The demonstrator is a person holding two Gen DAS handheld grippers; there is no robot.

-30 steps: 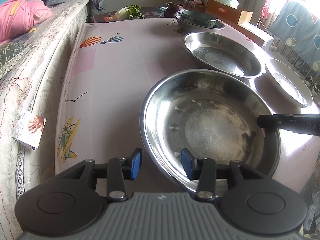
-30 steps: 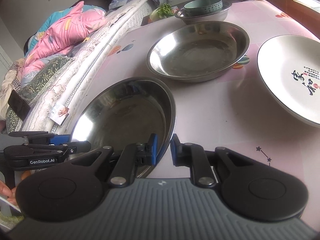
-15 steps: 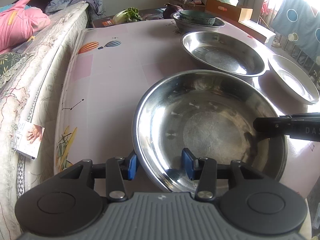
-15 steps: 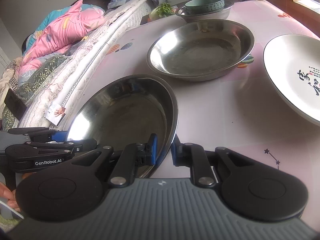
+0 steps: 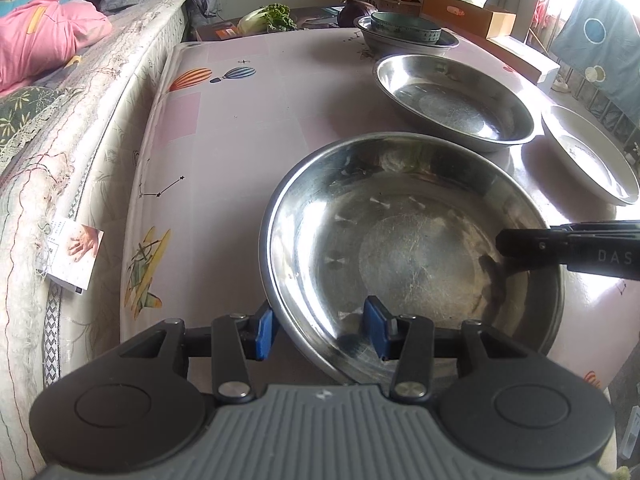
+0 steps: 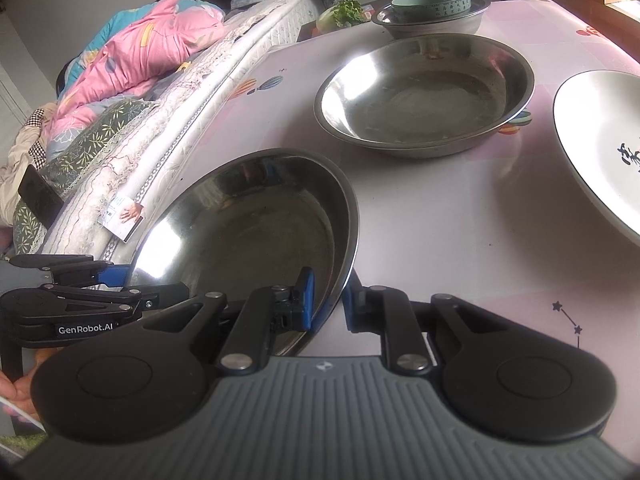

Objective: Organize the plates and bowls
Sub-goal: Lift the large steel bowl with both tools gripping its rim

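**Left wrist view: two grippers at one steel pan**

Left wrist view shows the left gripper (image 5: 320, 330) with its blue pads spread either side of the near rim of the near steel pan (image 5: 412, 252); one pad sits outside the wall, the other inside the pan. The pads stand apart from the metal, so nothing is pinched there. The right gripper (image 5: 504, 242) reaches in from the right over the pan's far rim.

From the right wrist view, the right gripper (image 6: 328, 300) has its pads pressed together on the rim of the same pan (image 6: 248, 216), one pad inside and one outside. The left gripper (image 6: 116, 274) shows at the pan's opposite edge, on the left of that picture.

The pan is at the near end of a pink table (image 5: 248, 128) that stands beside a mattress (image 5: 80, 128). Behind the pan lies a second steel pan (image 5: 452, 102), and farther back a green bowl (image 5: 404, 28) sits inside a steel bowl (image 5: 372, 38). A white plate (image 6: 600, 140) with dark lettering lies to the right, apart from both pans.
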